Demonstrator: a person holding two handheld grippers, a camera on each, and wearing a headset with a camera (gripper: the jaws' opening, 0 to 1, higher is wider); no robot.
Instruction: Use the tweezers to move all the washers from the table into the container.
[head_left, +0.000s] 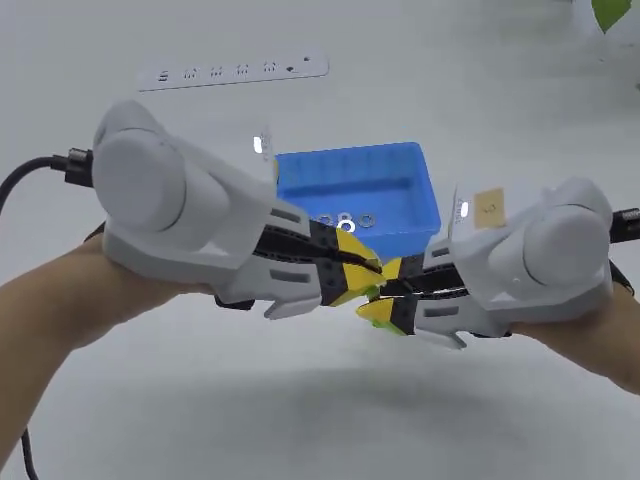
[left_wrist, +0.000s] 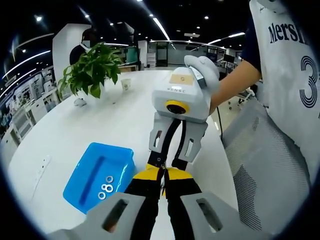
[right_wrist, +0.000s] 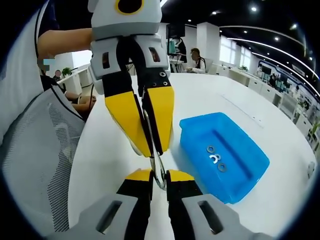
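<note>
Left gripper (right_wrist: 152, 150) and right gripper (right_wrist: 160, 181) meet tip-to-tip lower-centre, both fingers narrowed onto thin metal tweezers (right_wrist: 158, 167), likely regripping beside blue plastic container (right_wrist: 240, 187).

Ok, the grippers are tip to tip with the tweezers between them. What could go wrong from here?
1. The left gripper looks shut on the tweezers, but the right gripper has an unclear hold. Releasing too early could drop them on the table.
2. The tips crowd close beside the blue container. A slip might knock it and scatter the washers.
</note>
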